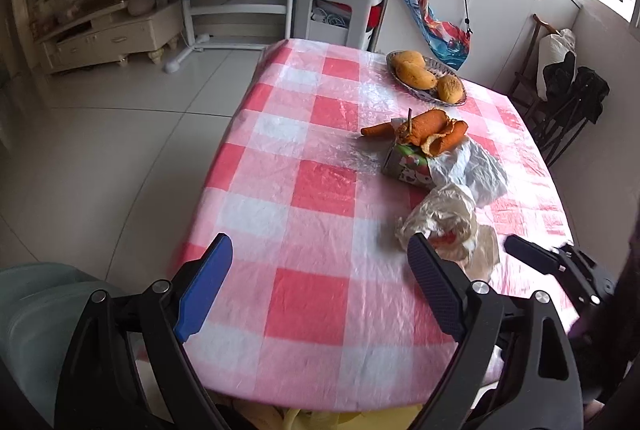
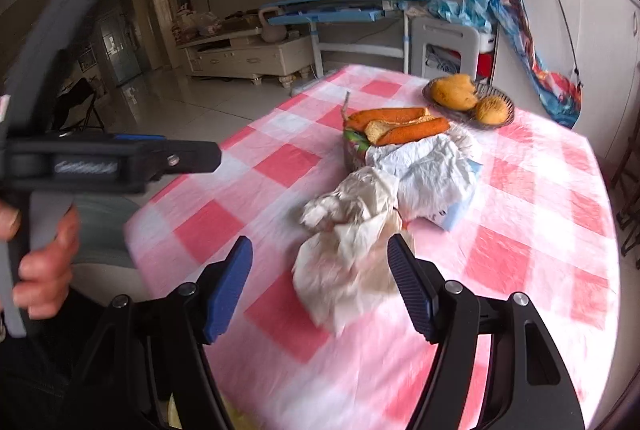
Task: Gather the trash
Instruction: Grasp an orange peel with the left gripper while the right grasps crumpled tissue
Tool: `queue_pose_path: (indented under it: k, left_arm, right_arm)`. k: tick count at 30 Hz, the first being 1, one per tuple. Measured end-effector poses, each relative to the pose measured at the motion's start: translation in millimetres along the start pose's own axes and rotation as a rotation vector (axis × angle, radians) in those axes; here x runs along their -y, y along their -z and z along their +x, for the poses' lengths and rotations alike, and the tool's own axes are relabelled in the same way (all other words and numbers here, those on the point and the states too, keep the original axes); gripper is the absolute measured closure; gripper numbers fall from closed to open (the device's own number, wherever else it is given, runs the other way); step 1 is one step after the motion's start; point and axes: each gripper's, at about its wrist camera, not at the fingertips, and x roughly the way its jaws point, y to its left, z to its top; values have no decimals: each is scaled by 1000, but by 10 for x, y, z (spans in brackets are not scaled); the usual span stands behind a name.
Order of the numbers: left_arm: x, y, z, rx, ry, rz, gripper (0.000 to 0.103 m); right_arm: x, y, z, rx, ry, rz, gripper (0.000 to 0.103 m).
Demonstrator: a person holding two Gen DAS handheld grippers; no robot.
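Note:
A crumpled clear plastic bag (image 1: 444, 226) lies on the pink checked tablecloth (image 1: 312, 189), with a white plastic bag (image 1: 472, 169) behind it, then a small printed carton (image 1: 408, 165) topped with orange peels (image 1: 424, 129). My left gripper (image 1: 320, 262) is open and empty over the near table edge, left of the bags. My right gripper (image 2: 320, 266) is open, its jaws on either side of the near end of the crumpled bag (image 2: 352, 250), not closed on it. The white bag (image 2: 432, 177), carton (image 2: 354, 147) and peels (image 2: 400, 125) lie beyond.
A wire basket (image 1: 430, 79) of mangoes stands at the far right of the table, also in the right wrist view (image 2: 468, 101). The left gripper's body (image 2: 112, 157) and the hand holding it show at left. A grey-green bin (image 1: 36, 318) sits beside the table.

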Motion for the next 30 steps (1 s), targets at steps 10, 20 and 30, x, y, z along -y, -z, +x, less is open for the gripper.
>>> queue_pose_path:
  k: [10, 20, 30]
  left_arm:
    - [511, -335, 349, 20, 37, 166, 17]
    - [857, -976, 743, 87, 62, 178, 17]
    - [1051, -999, 1172, -8, 8, 301, 43]
  right_arm:
    - [125, 186, 133, -182, -14, -32, 86]
    - [386, 387, -51, -244, -62, 30, 86]
    - [445, 332, 2, -242, -110, 43, 86]
